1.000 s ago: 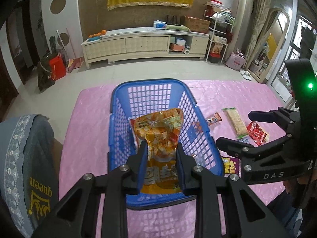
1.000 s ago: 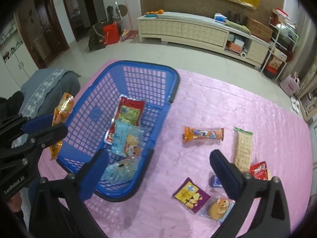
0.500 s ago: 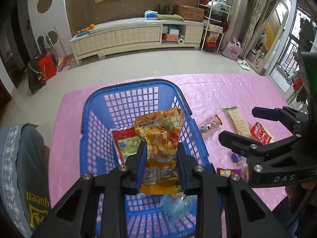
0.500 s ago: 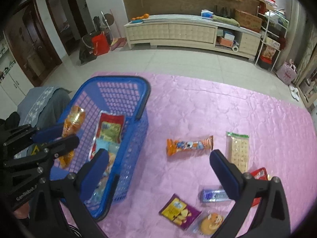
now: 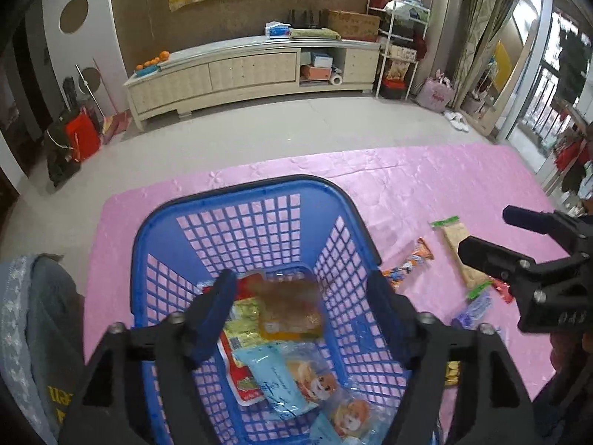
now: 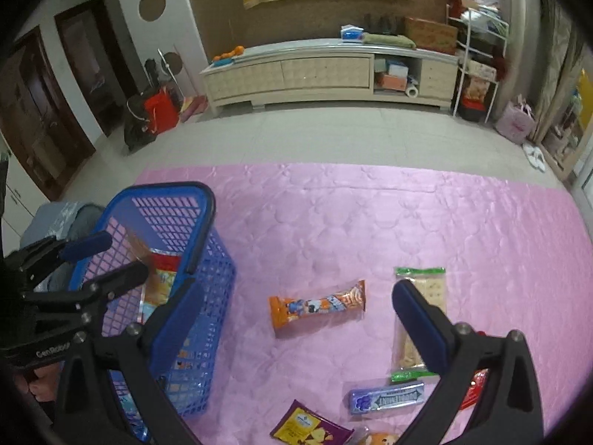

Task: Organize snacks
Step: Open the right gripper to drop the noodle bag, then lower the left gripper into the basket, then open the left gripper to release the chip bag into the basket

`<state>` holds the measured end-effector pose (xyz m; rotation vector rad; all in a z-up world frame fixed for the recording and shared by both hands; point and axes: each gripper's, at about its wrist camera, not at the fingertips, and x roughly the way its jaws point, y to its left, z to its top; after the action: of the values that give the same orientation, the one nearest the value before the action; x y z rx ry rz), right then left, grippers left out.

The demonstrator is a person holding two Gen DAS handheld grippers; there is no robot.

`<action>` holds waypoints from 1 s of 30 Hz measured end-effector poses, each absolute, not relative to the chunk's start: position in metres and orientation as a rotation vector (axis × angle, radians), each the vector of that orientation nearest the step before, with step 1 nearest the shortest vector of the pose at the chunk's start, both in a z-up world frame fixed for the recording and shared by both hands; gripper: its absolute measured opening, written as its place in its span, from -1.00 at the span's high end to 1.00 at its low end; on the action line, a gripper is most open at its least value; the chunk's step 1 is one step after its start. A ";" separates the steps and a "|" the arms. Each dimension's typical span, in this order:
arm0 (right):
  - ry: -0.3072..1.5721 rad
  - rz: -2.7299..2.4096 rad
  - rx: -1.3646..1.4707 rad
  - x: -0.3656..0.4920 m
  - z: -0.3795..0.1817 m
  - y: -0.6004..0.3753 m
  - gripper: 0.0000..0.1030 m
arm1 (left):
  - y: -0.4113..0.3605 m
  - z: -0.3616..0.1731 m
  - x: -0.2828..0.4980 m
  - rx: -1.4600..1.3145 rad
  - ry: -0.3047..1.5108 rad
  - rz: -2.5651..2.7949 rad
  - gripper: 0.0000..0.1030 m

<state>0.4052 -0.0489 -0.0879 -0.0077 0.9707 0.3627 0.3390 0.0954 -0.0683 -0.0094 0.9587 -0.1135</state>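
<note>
A blue mesh basket [image 5: 259,185] stands on the pink tablecloth [image 6: 370,215] and holds several snack packs. My left gripper [image 5: 300,289] hovers over it with its jaws opening. A blurred orange snack bag [image 5: 289,307] lies free between the fingers, over the packs, and no pad touches it. My right gripper [image 6: 296,300] is open above the cloth, right of the basket [image 6: 207,204]. An orange wafer bar [image 6: 318,304] lies between its fingers. A long cracker pack [image 6: 422,282] runs behind the right finger.
A gum pack [image 6: 385,396], a purple packet [image 6: 307,426] and a red packet [image 6: 478,382] lie near the cloth's front edge. A grey cushioned seat [image 5: 29,333] stands left of the table. A long cabinet [image 6: 326,70] is far back across the floor.
The left gripper, shut on the orange bag before, has opened and the bag has dropped lower into the basket. The right gripper has shifted right, from over the basket to over the loose snacks.
</note>
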 end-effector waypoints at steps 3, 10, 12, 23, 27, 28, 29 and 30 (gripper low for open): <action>0.969 0.362 -0.008 0.401 -0.083 -0.057 -0.99 | 0.096 -0.065 0.332 -0.029 0.955 -0.127 -0.49; 0.955 0.358 -0.004 0.378 -0.064 -0.074 -0.99 | 0.075 -0.045 0.307 -0.013 0.931 -0.163 -0.51; 0.949 0.356 -0.001 0.371 -0.060 -0.079 -0.99 | 0.065 -0.039 0.300 0.004 0.920 -0.173 -0.52; 0.915 0.317 0.006 0.330 -0.035 -0.117 -0.99 | 0.028 -0.016 0.263 0.025 0.880 -0.230 -0.53; 0.920 0.287 -0.005 0.317 -0.036 -0.130 -0.99 | 0.016 -0.015 0.252 0.021 0.870 -0.249 -0.53; 0.921 0.287 -0.003 0.315 -0.037 -0.133 -0.99 | 0.013 -0.016 0.248 0.025 0.869 -0.251 -0.53; 0.924 0.285 0.000 0.311 -0.039 -0.137 -0.99 | 0.010 -0.016 0.245 0.029 0.870 -0.253 -0.53; 0.926 0.282 0.001 0.309 -0.040 -0.140 -0.99 | 0.008 -0.018 0.241 0.033 0.870 -0.252 -0.53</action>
<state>0.3087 -0.1397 -0.0400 0.0007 0.9260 0.2816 0.2414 0.0080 -0.0177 0.0326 0.8700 -0.2523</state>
